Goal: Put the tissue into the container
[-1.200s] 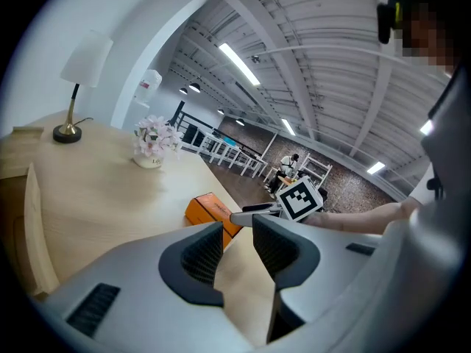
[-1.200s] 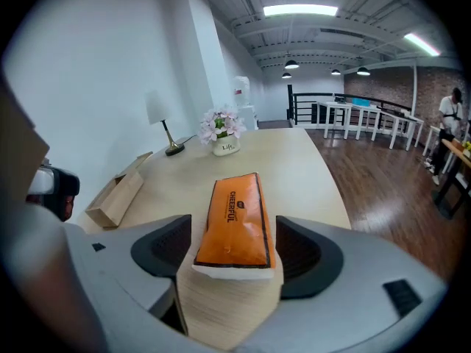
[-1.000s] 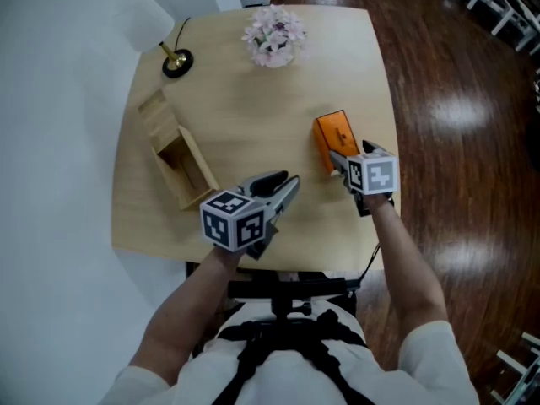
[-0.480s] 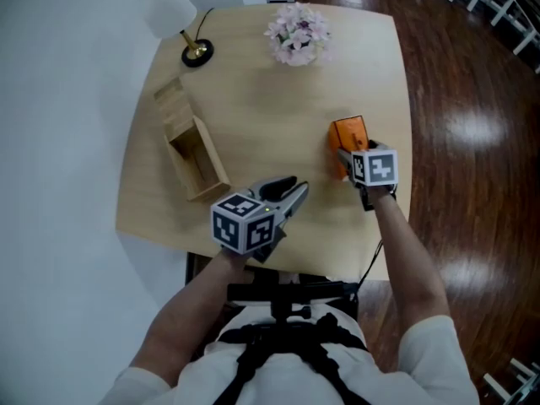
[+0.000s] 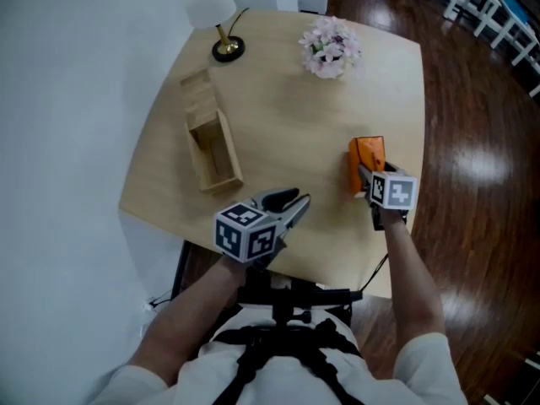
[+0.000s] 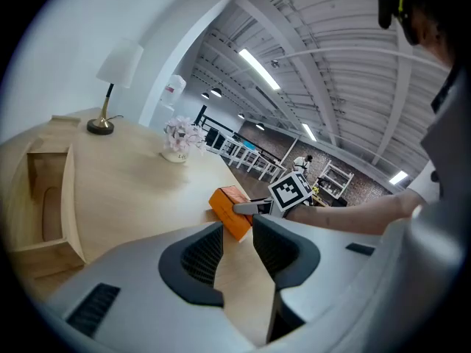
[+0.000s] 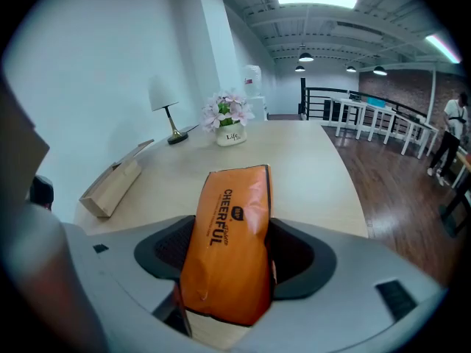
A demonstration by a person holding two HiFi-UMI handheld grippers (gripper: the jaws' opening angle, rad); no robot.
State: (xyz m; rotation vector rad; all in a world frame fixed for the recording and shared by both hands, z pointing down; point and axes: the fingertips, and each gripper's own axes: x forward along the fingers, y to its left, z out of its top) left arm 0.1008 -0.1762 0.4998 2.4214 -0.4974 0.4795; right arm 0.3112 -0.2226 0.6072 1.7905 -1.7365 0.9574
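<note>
My right tongs [image 7: 224, 254] are closing across the middle of the tissue pack [image 7: 232, 212] near the surface's [image 5: 278, 116] right edge, which I judge soft, light, crushable; left tongs [image 6: 237, 243] stand parted, empty.

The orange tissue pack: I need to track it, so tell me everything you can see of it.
The orange tissue pack is a soft, glossy plastic-wrapped block, creased, with dark print reading CHEERFUL along its length. It lies on the wooden table near its right edge, apart from the wooden box. The right claw is closing on its near end, pads against both sides.
</note>
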